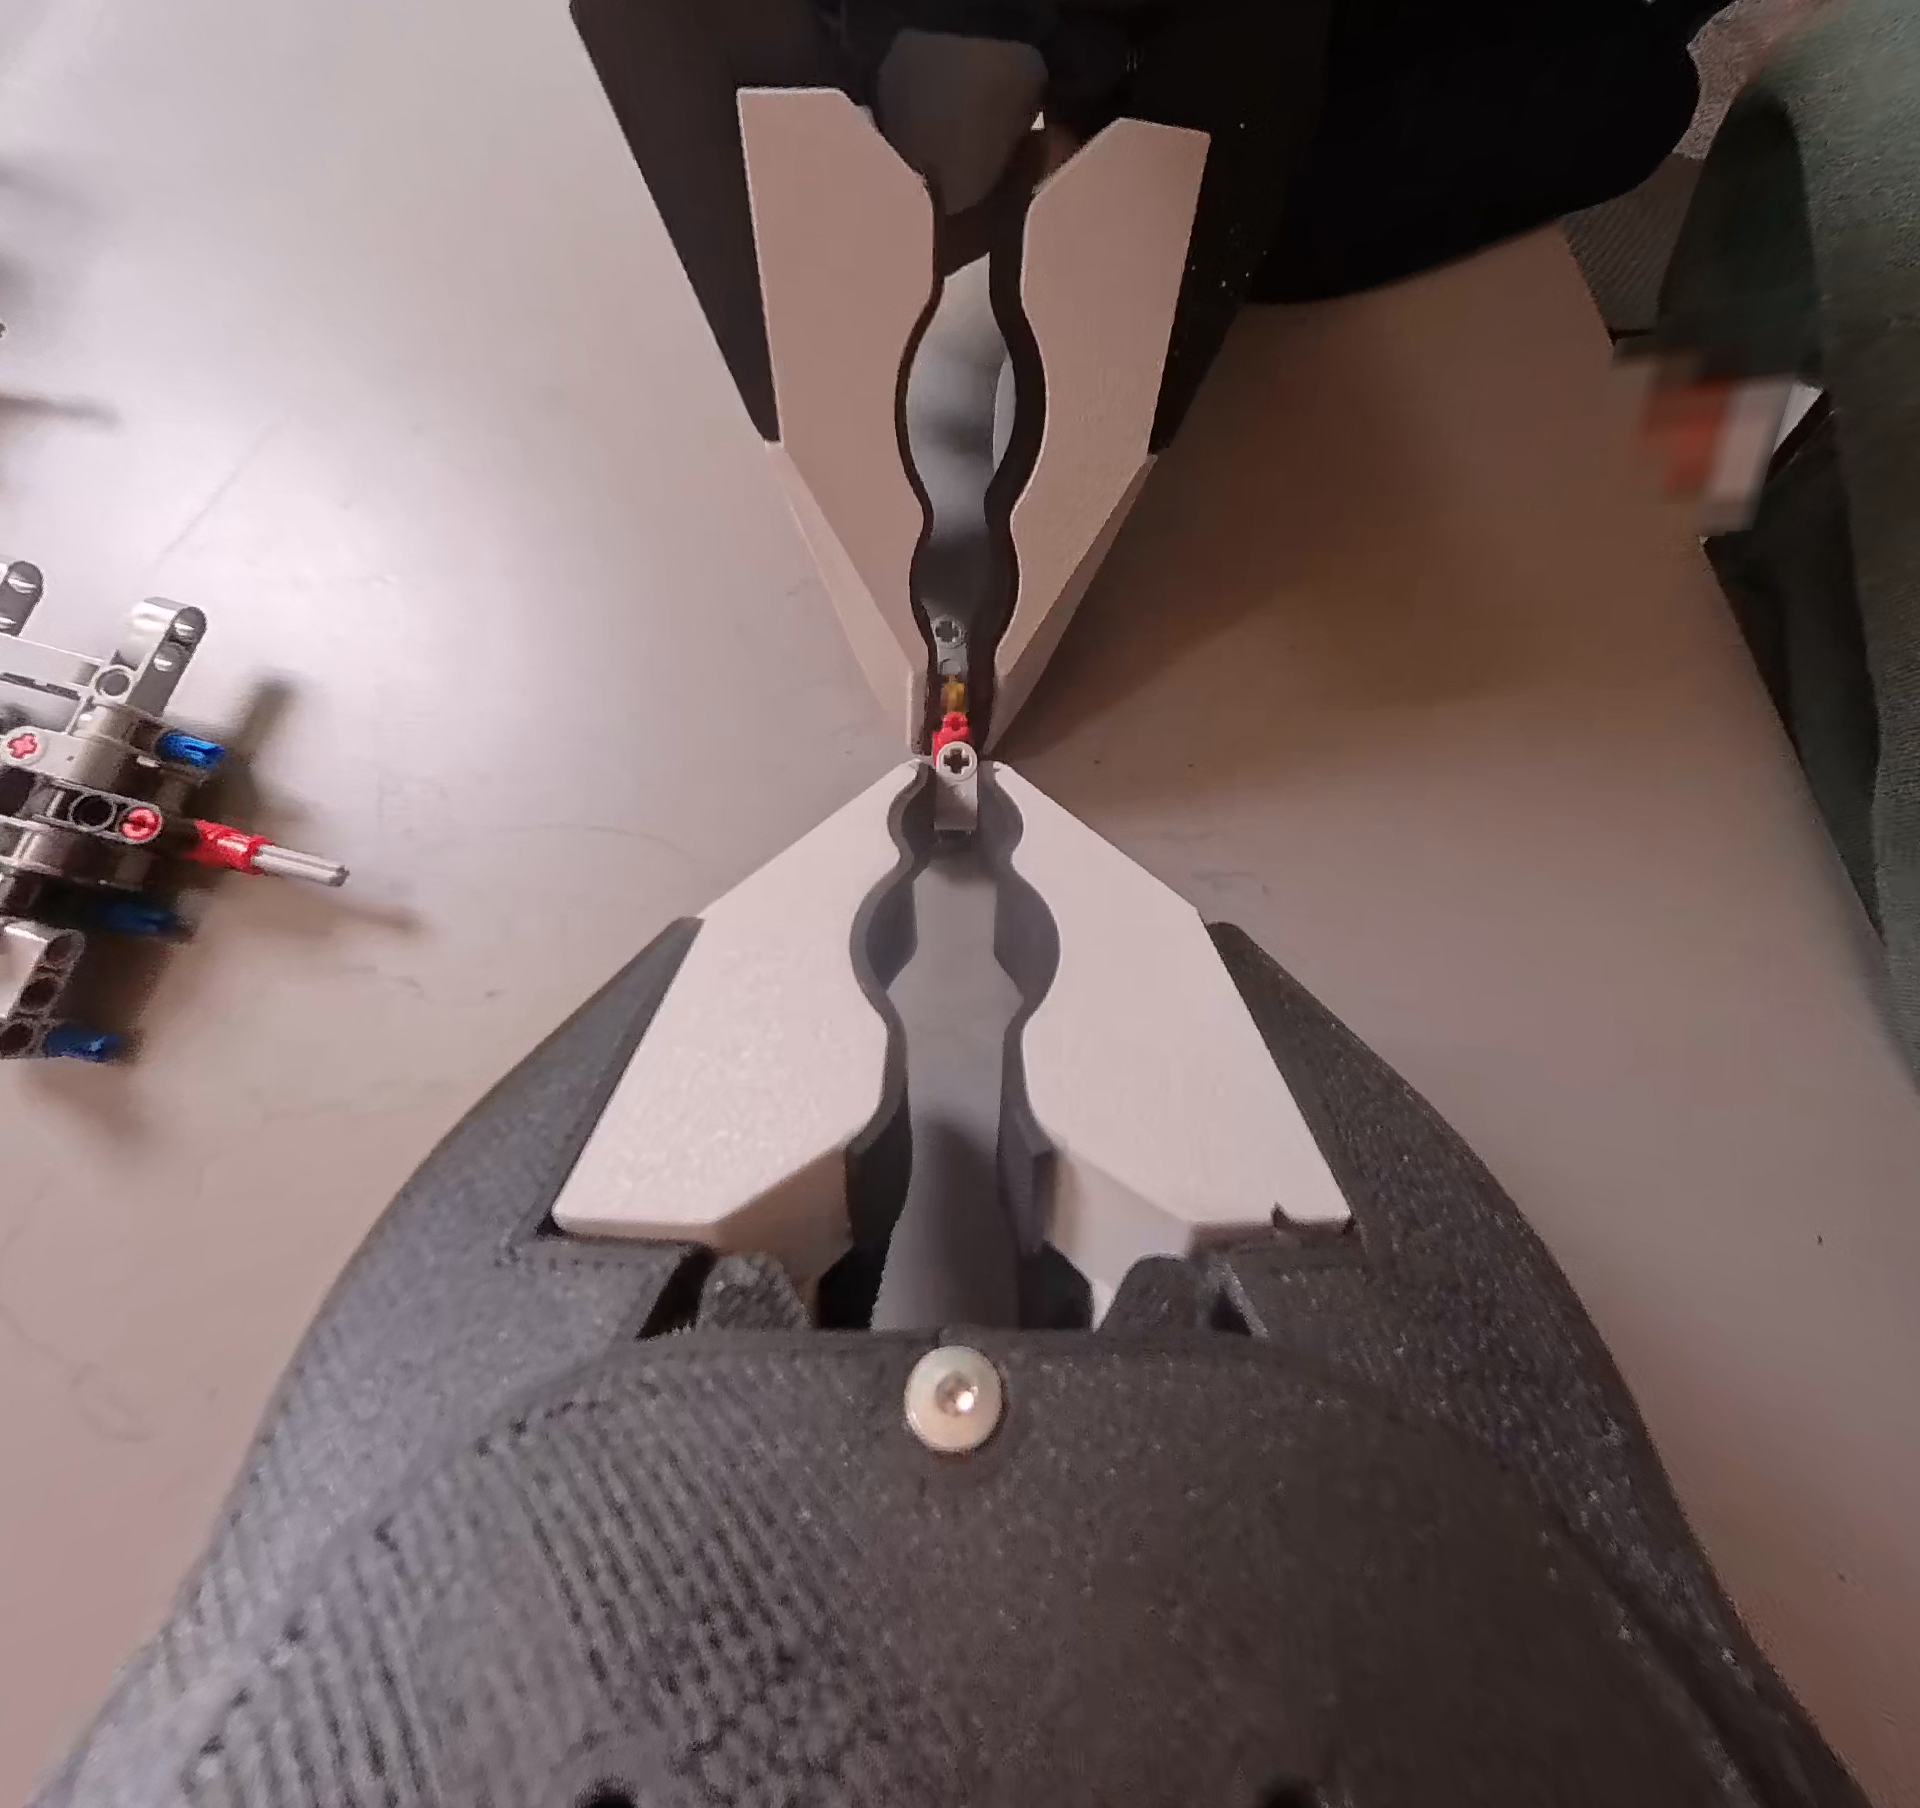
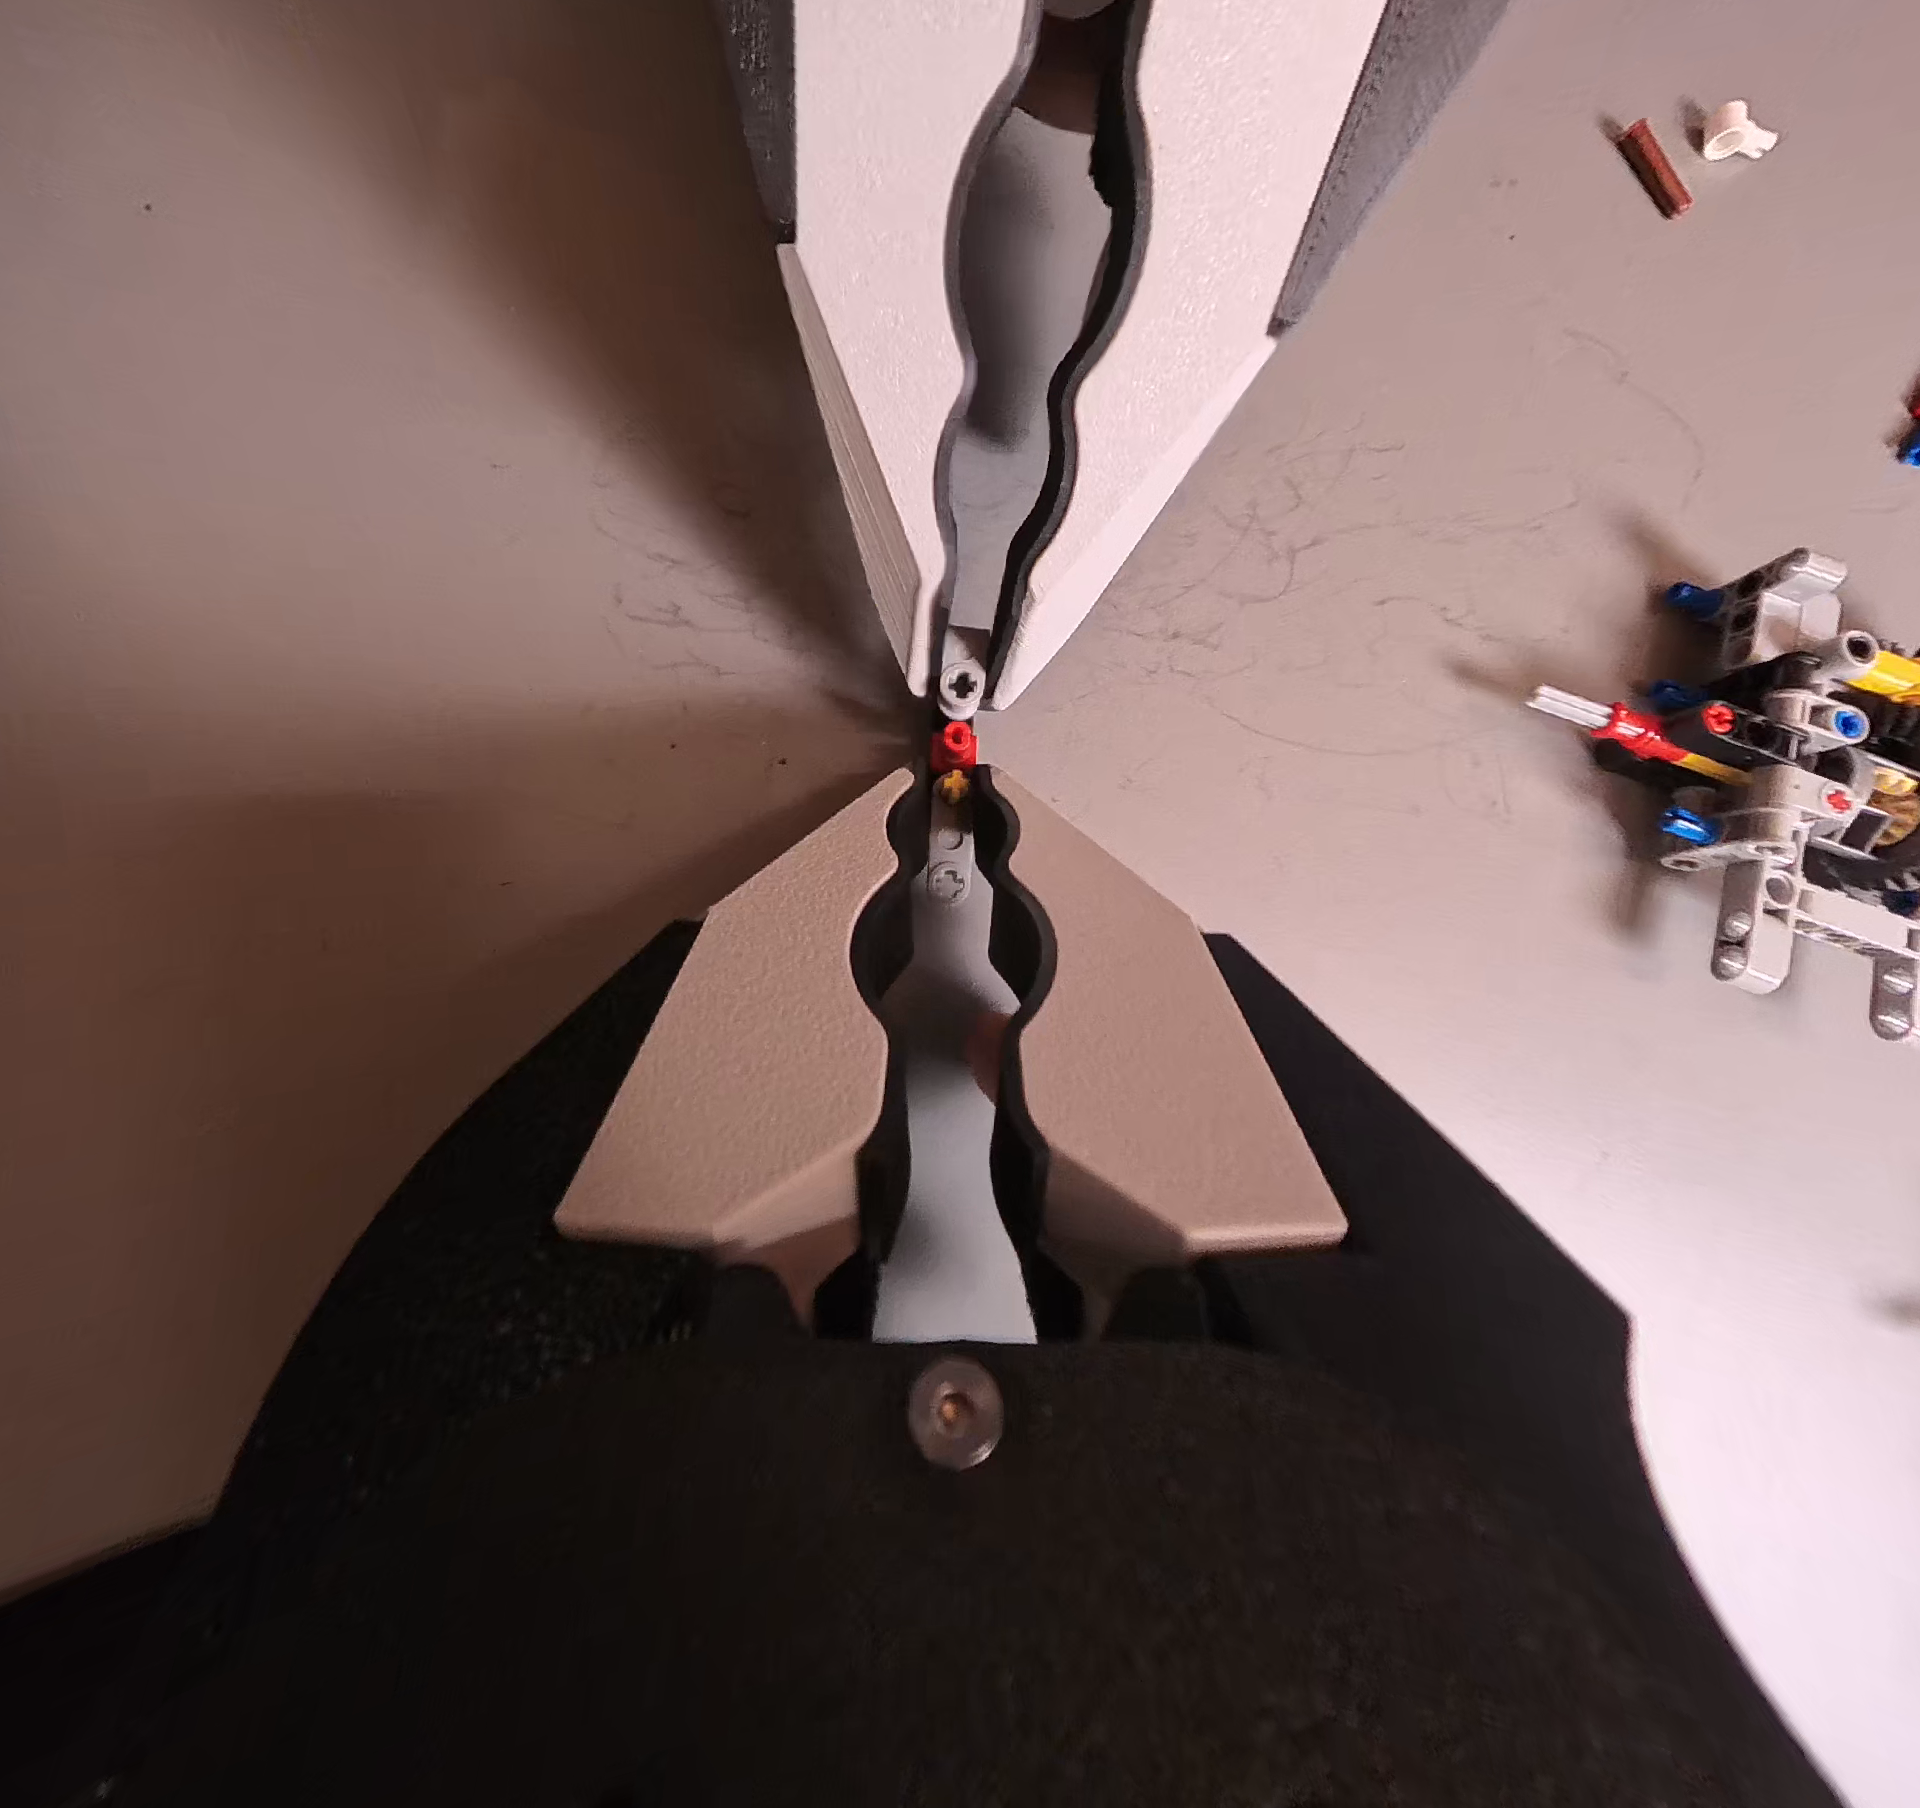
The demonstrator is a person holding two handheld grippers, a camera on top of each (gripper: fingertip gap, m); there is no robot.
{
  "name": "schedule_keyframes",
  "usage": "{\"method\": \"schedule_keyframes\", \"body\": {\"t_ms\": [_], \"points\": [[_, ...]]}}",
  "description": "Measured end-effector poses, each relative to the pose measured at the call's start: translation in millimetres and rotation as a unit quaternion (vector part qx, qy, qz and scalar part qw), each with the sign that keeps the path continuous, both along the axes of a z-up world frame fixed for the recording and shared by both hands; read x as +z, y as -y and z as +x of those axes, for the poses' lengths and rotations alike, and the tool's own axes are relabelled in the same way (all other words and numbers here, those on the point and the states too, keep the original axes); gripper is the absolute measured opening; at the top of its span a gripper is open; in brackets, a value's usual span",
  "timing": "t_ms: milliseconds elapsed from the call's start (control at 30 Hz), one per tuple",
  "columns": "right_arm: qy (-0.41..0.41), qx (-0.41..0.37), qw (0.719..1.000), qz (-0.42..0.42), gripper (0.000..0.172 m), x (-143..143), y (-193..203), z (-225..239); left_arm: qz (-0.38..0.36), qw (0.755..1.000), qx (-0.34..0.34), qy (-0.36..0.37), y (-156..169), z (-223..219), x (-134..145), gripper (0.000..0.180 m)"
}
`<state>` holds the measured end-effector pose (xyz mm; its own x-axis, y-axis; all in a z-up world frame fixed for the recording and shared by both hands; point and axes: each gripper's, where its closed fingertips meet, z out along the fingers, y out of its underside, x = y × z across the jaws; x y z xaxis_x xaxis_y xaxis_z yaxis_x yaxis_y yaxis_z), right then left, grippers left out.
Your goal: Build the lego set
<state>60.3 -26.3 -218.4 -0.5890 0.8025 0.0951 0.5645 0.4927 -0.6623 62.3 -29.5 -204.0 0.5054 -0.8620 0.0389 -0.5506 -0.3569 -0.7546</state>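
Here, both tongs (image 1: pixel 954 790) (image 2: pixel 954 802) tip to tip, each clamped on a grey beam (image 1: pixel 956 771) (image 2: pixel 948 875) (bare table (image 1: pixel 416 304) around).

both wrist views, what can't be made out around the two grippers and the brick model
- Left wrist view: brick model cut off by left edge, blurred.
- Right wrist view: the model's far side cut off by right edge.
- Both views: the red piece and yellow piece too small to tell how they join.
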Motion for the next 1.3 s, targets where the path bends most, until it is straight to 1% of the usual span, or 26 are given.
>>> {"method": "schedule_keyframes", "body": {"t_ms": [67, 167, 300, 433, 733, 900, 967, 1000, 1067, 1133, 1300], "points": [[0.001, 0.001, 1.000, -0.003, 0.006, 0, 0, 0, 0.018, 1.000, 0.000, 0.002, 0, -1, 0, 0.009], [0.002, 0.001, 1.000, -0.007, 0.006, 0, 0, 0, 0.023, 0.999, 0.003, 0.025, 2, -2, 2, 0.011], [0.003, 0.002, 1.000, -0.010, 0.006, 0, 0, 0, 0.038, 0.999, 0.007, 0.035, 0, -2, 6, 0.009], [0.003, 0.002, 1.000, -0.010, 0.006, 0, 0, 0, 0.041, 0.999, 0.004, 0.031, -1, 1, 5, 0.006], [0.005, 0.005, 1.000, -0.009, 0.006, 0, 0, 0, -0.011, 1.000, 0.006, -0.009, -1, -1, 1, 0.006], [0.005, 0.006, 1.000, -0.011, 0.006, 0, 0, 0, -0.035, 0.999, -0.011, -0.039, -1, 0, -1, 0.006], [0.008, 0.009, 1.000, -0.008, 0.006, -1, 0, 2, -0.046, 0.996, -0.023, -0.070, 1, 0, -12, 0.009], [0.006, 0.010, 1.000, -0.006, 0.006, -1, 0, 2, -0.040, 0.997, -0.028, -0.066, 0, 2, -11, 0.005], [0.004, 0.007, 1.000, -0.005, 0.006, -1, 0, 3, -0.028, 0.997, -0.031, -0.065, 0, 2, -11, 0.006], [0.002, 0.007, 1.000, -0.004, 0.006, -1, 0, 3, -0.042, 0.997, -0.028, -0.051, 0, 2, -10, 0.007], [0.007, 0.007, 1.000, -0.015, 0.006, -1, 0, 3, -0.062, 0.995, -0.027, -0.068, 0, 1, -10, 0.007]]}}
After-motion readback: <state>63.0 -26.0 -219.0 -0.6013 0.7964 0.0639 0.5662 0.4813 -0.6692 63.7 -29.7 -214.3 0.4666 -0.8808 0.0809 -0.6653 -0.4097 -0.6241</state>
